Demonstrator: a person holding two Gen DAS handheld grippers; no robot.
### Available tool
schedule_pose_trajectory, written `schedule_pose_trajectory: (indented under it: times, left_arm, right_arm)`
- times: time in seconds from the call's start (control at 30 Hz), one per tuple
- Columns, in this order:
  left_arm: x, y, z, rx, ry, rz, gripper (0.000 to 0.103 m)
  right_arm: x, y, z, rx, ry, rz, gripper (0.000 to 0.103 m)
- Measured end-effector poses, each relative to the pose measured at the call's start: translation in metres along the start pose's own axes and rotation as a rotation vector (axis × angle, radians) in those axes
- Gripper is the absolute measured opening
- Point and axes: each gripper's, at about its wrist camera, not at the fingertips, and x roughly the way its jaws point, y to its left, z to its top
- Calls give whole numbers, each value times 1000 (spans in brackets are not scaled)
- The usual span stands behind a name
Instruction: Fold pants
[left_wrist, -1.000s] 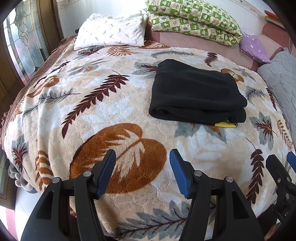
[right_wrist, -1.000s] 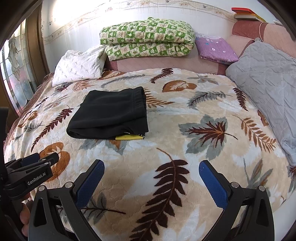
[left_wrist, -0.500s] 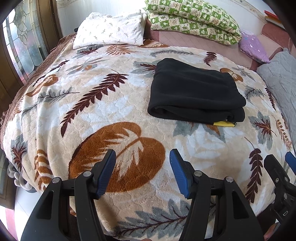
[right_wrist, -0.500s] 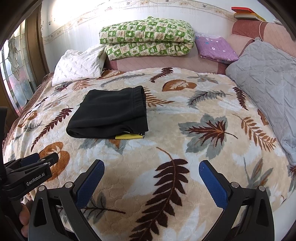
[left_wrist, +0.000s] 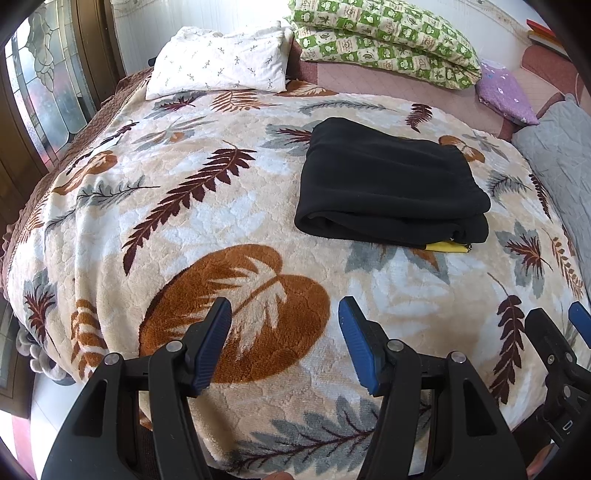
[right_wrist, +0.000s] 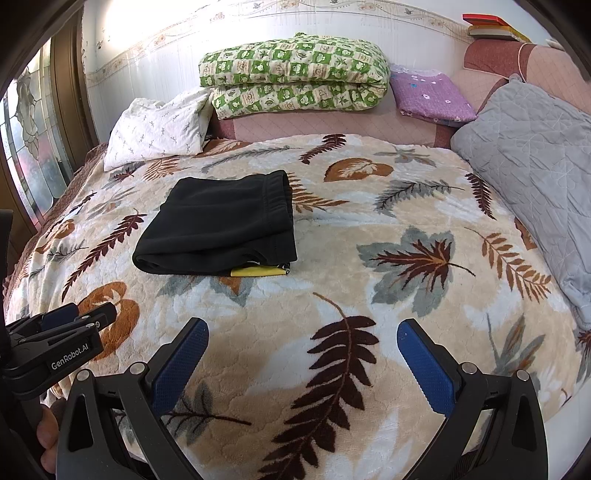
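1. Plush fleece blanket (left_wrist: 236, 221) with a brown and grey leaf print covers the bed; ahead of both grippers, at the far wall, lie a white pillow (left_wrist: 221, 61), a folded green checked quilt (right_wrist: 295, 79) and a purple cushion (right_wrist: 430, 96).
2. Black pants (left_wrist: 388, 184) lie folded in a flat bundle on the blanket, ahead and right of the left gripper (left_wrist: 284, 345), ahead and left of the right gripper (right_wrist: 303, 360); well apart from both.
3. Left gripper: jaws apart, nothing between them. Right gripper: jaws wide apart, likewise empty.
4. Right view alone shows the grey quilted cover (right_wrist: 532, 177) in full and the books (right_wrist: 491, 27) on the headboard; left view shows more of the leaded glass door (left_wrist: 48, 85).
5. Long axis of the bundle runs across the view; elastic waistband toward the right, rounded fold toward the grippers, a yellow patch (right_wrist: 258, 272) showing at the near right corner.
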Motion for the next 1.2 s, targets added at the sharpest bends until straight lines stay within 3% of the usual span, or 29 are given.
schedule_pose_trajectory:
  times: [1.2]
  left_arm:
    - [1, -2, 0, 30, 1, -7, 60]
  right_arm:
    - [1, 1, -1, -2, 3, -1, 103]
